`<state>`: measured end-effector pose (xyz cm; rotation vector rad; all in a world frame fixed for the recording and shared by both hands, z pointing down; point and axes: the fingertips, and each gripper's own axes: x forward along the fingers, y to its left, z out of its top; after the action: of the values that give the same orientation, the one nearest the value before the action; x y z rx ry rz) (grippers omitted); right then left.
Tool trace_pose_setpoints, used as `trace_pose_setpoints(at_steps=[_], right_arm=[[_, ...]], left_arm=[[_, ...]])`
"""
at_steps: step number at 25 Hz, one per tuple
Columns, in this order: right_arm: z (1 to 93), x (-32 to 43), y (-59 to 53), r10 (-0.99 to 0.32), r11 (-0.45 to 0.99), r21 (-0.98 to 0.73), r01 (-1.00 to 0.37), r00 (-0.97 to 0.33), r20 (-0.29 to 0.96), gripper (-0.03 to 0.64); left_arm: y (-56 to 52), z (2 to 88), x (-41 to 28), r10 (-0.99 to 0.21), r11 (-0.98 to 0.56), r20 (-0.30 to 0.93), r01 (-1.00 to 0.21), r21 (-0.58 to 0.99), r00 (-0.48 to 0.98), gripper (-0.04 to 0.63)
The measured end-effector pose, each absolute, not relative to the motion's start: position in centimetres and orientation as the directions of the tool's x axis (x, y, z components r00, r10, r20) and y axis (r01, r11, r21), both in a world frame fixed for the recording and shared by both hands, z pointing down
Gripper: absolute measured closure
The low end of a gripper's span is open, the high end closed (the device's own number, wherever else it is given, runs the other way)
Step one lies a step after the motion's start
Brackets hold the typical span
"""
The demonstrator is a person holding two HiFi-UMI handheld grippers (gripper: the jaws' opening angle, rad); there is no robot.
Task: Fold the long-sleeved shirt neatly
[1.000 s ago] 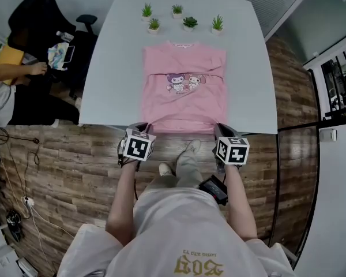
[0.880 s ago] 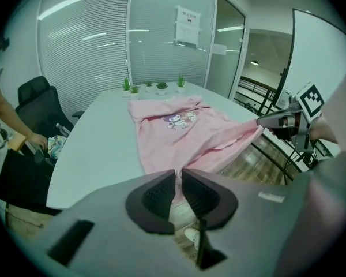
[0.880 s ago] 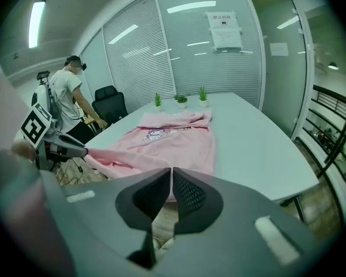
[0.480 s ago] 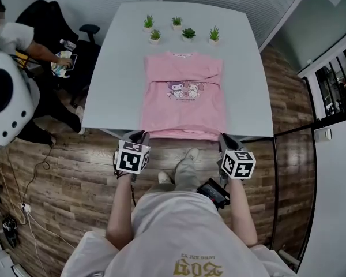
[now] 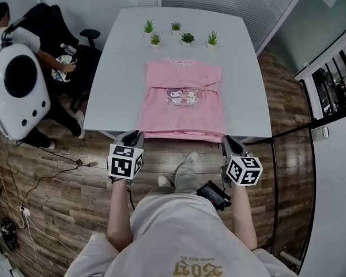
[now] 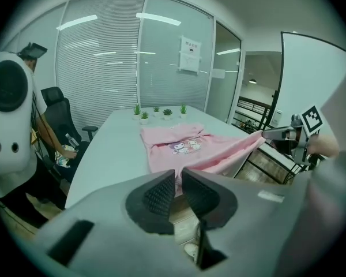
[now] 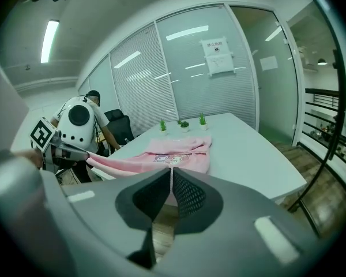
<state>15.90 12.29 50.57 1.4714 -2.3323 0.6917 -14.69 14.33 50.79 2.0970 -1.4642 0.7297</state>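
Pinching the shirt (image 5: pixel 183 100) hem at its left corner: left gripper (image 5: pixel 135 135), jaws clamped on pink cloth. The body is lying flat on the table (image 5: pixel 112 79), with the hem hanging taut past the near edge. The right gripper (image 5: pixel 226 139) is clamping the right corner likewise. My judgement: I'm wanting level hands and equal tension, with both corners travelling together toward the plants (image 5: pixel 179 32) and landing square at the collar.
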Motion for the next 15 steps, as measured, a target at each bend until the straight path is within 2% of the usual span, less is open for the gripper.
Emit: trace_pose_setpoints(at_steps=[15], right_arm=[[46.8, 15.8, 11.2, -0.790, 0.345, -0.277, -0.897, -0.437, 0.431, 0.591]], left_arm=[[12.9, 47.8, -15.7, -0.730, -0.334, 0.614, -0.941, 0.062, 0.300, 0.551]])
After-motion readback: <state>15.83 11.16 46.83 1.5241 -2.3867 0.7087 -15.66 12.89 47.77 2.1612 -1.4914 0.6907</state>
